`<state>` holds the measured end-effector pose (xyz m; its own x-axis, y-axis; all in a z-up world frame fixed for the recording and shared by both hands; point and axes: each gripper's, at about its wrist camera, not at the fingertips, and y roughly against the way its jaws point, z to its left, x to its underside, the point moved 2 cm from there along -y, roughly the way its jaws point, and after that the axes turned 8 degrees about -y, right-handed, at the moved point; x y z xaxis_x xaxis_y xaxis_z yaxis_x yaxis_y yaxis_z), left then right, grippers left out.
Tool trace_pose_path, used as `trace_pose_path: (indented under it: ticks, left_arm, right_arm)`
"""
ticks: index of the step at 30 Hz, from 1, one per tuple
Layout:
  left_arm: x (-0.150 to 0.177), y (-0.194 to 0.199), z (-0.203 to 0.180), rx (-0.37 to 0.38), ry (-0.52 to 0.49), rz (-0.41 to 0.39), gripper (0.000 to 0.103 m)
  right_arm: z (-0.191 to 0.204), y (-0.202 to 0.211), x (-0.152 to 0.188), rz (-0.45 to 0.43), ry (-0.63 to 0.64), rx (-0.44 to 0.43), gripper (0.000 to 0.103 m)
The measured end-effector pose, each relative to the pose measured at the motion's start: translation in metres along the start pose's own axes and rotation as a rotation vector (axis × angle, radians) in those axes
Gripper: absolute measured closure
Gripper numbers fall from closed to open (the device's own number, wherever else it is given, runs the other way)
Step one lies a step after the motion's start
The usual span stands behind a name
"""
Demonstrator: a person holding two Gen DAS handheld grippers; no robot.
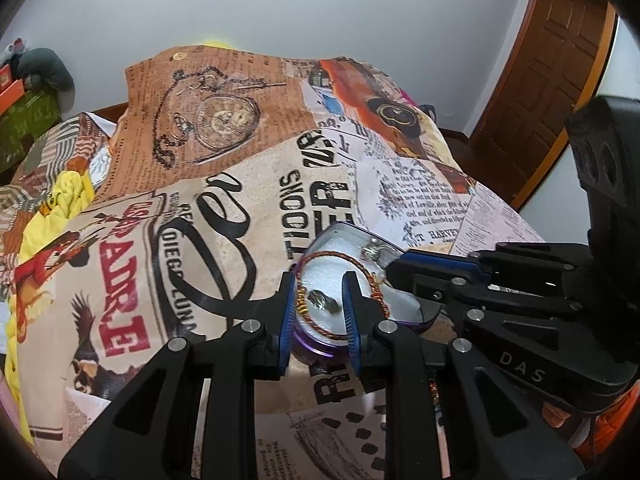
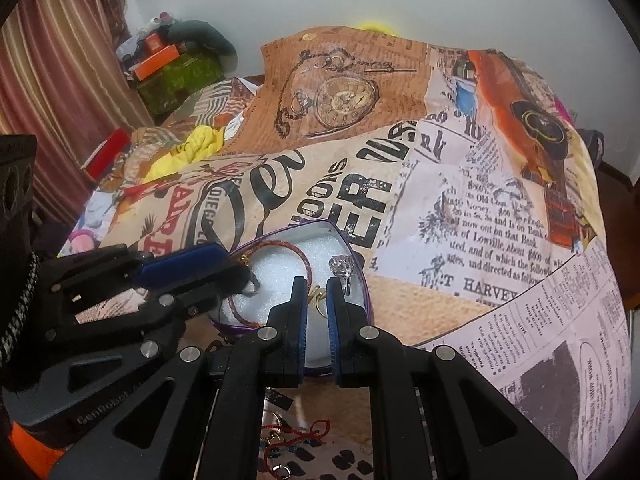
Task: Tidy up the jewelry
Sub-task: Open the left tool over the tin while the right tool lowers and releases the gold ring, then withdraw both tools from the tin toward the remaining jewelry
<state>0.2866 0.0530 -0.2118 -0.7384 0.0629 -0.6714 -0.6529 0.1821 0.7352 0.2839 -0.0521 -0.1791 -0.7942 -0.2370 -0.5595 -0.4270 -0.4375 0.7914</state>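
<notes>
A purple-rimmed jewelry tin (image 1: 320,350) with white foam lining lies on the printed bedspread; it also shows in the right wrist view (image 2: 362,280). In it lie a red braided bracelet (image 1: 370,276) (image 2: 276,246), a silver ring (image 2: 344,268) (image 1: 372,250) and a dark ring (image 1: 322,300). My left gripper (image 1: 318,300) is open, its fingers straddling the tin's near rim around the dark ring. My right gripper (image 2: 316,300) hovers over the tin with its jaws slightly apart around a small gold piece (image 2: 318,296); whether they touch it is unclear.
Loose jewelry with a red thread (image 2: 298,436) lies on the bedspread below my right gripper. Yellow cloth (image 2: 200,146) and boxes (image 2: 160,58) sit at the far left by a curtain. A wooden door (image 1: 560,56) stands at the right.
</notes>
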Motion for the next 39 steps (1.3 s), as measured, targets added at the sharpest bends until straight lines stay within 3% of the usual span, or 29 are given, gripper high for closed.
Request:
trace_pose_path:
  ticks: [7,15,20,25,29,39]
  left_arm:
    - [-0.002,0.017,0.005,-0.018,0.024,-0.021,0.081]
    - [-0.005,0.048,-0.001,-0.036,0.015,-0.058,0.081]
    - [-0.004,0.067,-0.011,-0.047,0.002,-0.073,0.081]
    - [0.001,0.083,-0.022,-0.045,-0.01,-0.08,0.08]
    - [0.008,0.093,-0.032,-0.046,-0.024,-0.079,0.074]
    - [0.028,0.076,-0.046,-0.027,-0.031,0.001,0.074]
  right_arm:
    - [0.003,0.015,0.002,-0.025,0.008,0.0,0.08]
    - [0.013,0.044,0.005,-0.078,0.041,0.021,0.078]
    - [0.013,0.068,0.011,-0.122,0.039,0.042,0.069]
    - [0.01,0.089,0.018,-0.15,0.022,0.056,0.068]
    - [0.003,0.101,0.025,-0.162,0.002,0.072,0.068]
    - [-0.024,0.108,0.047,-0.14,-0.068,0.12,0.068]
